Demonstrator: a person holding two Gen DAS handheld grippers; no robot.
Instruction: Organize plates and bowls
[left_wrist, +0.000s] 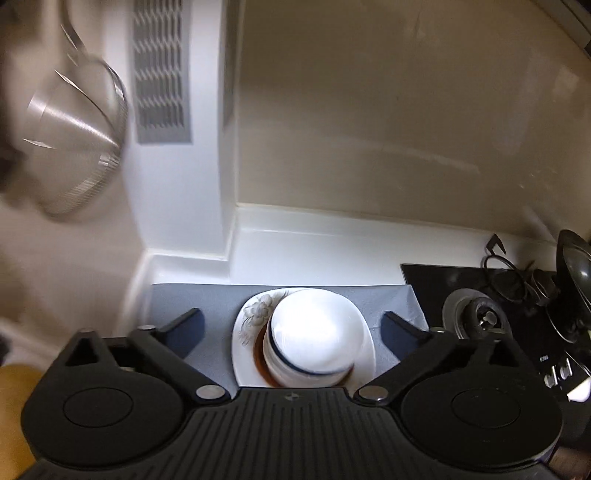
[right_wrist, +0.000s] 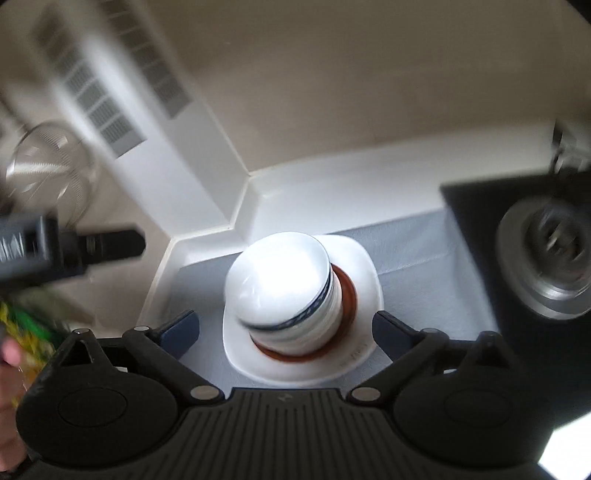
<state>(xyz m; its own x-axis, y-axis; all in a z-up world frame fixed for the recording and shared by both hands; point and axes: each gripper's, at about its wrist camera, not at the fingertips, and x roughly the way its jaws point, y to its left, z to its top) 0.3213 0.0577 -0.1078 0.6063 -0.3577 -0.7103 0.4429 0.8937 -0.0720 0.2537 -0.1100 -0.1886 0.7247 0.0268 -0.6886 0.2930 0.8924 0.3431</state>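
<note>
Now both sets of fingers spread wide, left gripper (left_wrist: 291, 325) and right gripper (right_wrist: 284, 328) above stacked bowls (left_wrist: 314, 332) on a plate (left_wrist: 247, 332), gripping nothing.

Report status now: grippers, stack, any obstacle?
Left gripper open, empty. Right gripper open, empty. Bowl stack on white plate, grey mat. Nothing blocking.

The stack of bowls (left_wrist: 310, 332) sits on the grey mat (left_wrist: 207, 295) — bare mat at 9 and 3 o'clock. Gas hob (left_wrist: 480, 295) blocks further at 3; walls close 12.
</note>
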